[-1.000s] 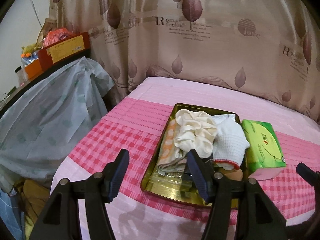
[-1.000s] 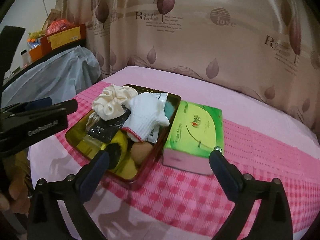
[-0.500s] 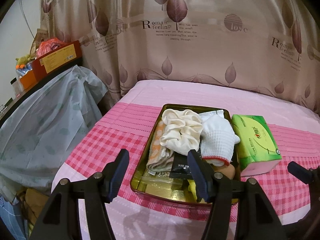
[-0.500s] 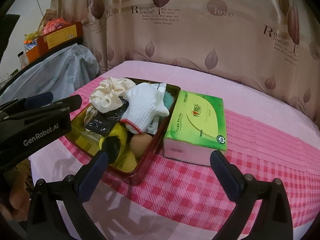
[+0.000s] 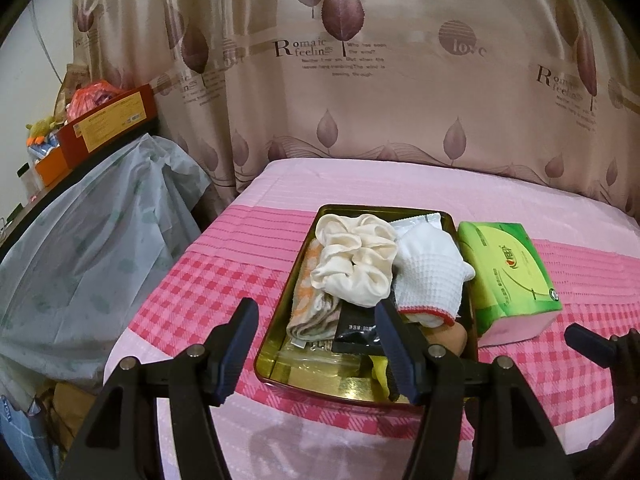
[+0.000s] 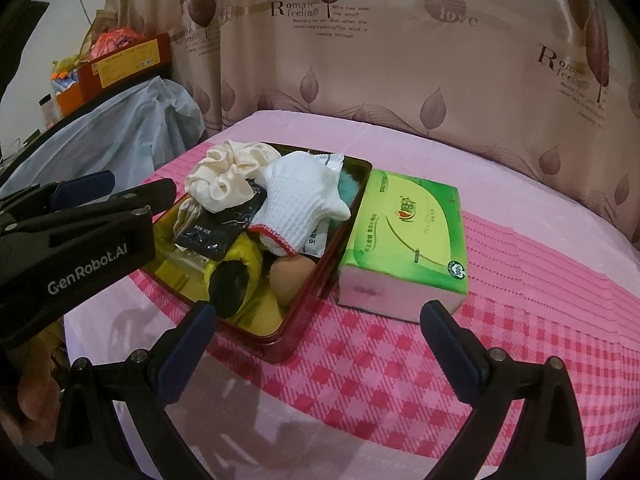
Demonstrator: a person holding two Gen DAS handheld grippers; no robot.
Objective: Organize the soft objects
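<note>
A gold metal tin (image 5: 280,364) (image 6: 320,296) sits on the pink checked cloth. It holds a cream scrunchie (image 5: 356,264) (image 6: 228,176), a white knit glove (image 5: 430,276) (image 6: 300,200), a folded towel (image 5: 312,308), a black packet (image 5: 356,330) (image 6: 216,232), a yellow-and-black soft item (image 6: 236,276) and a tan sponge (image 6: 290,278). A green tissue pack (image 5: 508,276) (image 6: 404,240) lies against the tin's right side. My left gripper (image 5: 316,344) hangs open above the tin's near edge. My right gripper (image 6: 318,332) stands open in front of the tin and the tissue pack, holding nothing.
A leaf-print curtain (image 5: 360,80) hangs behind the table. At the left, a plastic-covered piece of furniture (image 5: 92,260) carries cardboard boxes (image 5: 108,128). Pink cloth (image 6: 400,380) lies bare in front of the tissue pack. Part of a hand (image 6: 28,404) shows at the lower left.
Both grippers have shifted a little relative to the tin, which now sits more centred in the left wrist view. Both stay open. Nothing in the tin has moved.
</note>
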